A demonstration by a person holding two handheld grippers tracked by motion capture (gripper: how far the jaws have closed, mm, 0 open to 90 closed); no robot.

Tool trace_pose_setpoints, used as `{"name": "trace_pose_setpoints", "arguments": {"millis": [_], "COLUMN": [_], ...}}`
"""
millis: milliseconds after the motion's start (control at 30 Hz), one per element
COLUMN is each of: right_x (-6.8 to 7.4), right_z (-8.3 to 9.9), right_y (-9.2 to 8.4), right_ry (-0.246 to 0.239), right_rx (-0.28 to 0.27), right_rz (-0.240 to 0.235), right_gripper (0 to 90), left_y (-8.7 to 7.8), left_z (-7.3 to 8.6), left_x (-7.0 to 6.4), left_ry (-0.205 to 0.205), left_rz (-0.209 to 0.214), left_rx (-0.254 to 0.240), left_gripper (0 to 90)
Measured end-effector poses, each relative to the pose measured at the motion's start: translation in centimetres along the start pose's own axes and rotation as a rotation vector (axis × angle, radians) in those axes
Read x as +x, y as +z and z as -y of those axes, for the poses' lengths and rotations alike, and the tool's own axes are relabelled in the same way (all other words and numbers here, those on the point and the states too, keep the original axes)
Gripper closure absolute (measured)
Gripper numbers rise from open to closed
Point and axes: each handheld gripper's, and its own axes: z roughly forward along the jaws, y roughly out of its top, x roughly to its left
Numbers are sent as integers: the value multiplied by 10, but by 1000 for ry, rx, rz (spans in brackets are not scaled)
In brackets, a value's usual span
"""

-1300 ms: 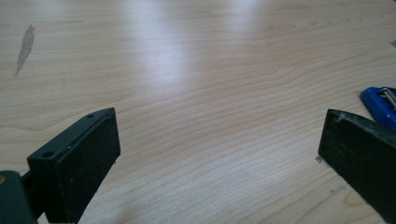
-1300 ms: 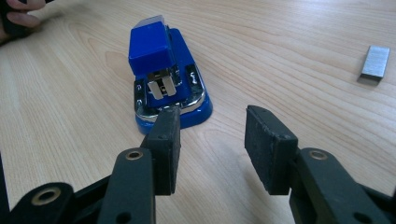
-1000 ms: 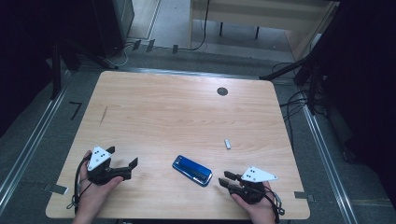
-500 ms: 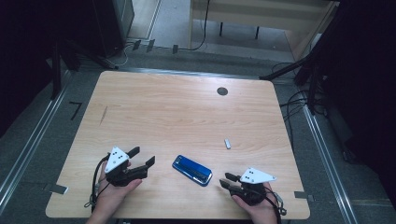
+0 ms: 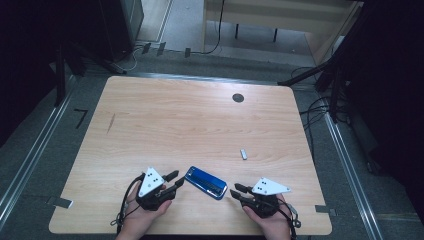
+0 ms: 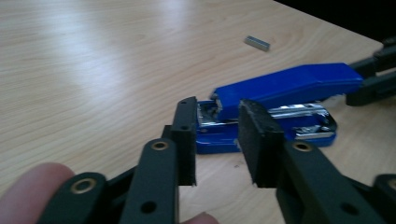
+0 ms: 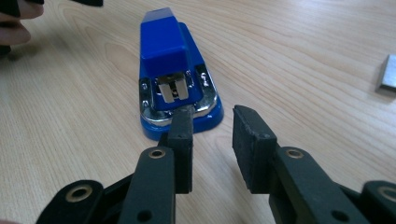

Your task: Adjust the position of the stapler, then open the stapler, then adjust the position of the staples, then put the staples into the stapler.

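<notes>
Blue stapler (image 5: 206, 182) lies flat near the bench (image 5: 190, 125) front edge, between left tool (image 5: 175, 179) and right tool (image 5: 235, 192); both have just been closing, jaws apart, nothing between them. Risk: a one-sided nudge could skid or spin it. No containers; a small metal block (image 5: 243, 154) lies beyond.

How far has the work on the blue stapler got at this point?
Done: both grippers flank the blue stapler, which lies flat on the table. In hand: left gripper has just been narrowing its jaws near one end, nothing between them; right gripper faces the other. Left: gripping it.
</notes>
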Motion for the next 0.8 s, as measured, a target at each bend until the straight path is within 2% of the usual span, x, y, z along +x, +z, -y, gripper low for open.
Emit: {"name": "trace_pose_setpoints", "arguments": {"millis": [133,167,267,367,433,533,600,800], "right_x": [3,3,4,5,6,9,9,9], "right_z": [-2,-3,-5,-5,-6,-7,-7,-7], "right_y": [1,1,4,7,10,14,16,14], "right_ry": [-8,-5,-12,-7,-11,-43,-58,-36], "right_rx": [-13,-10,-9,-1,9,27,41,31], "right_rz": [-13,-18,-27,-40,-46,-40,-27,-42], "right_gripper": [739,749,792,837,858,881,887,887], "left_y": [7,9,18,26,31,34,40,52], "left_z": [0,0,3,3,3,2,-1,-6], "left_x": [-13,-15,-24,-30,-34,-35,-37,-41], "left_ry": [-1,-8,11,15,43,43,47,54], "left_rz": [25,31,57,98,91,100,89,87], "left_rx": [21,38,82,122,139,152,156,183], "left_gripper": [803,823,887,900,900,900,900,900]}}
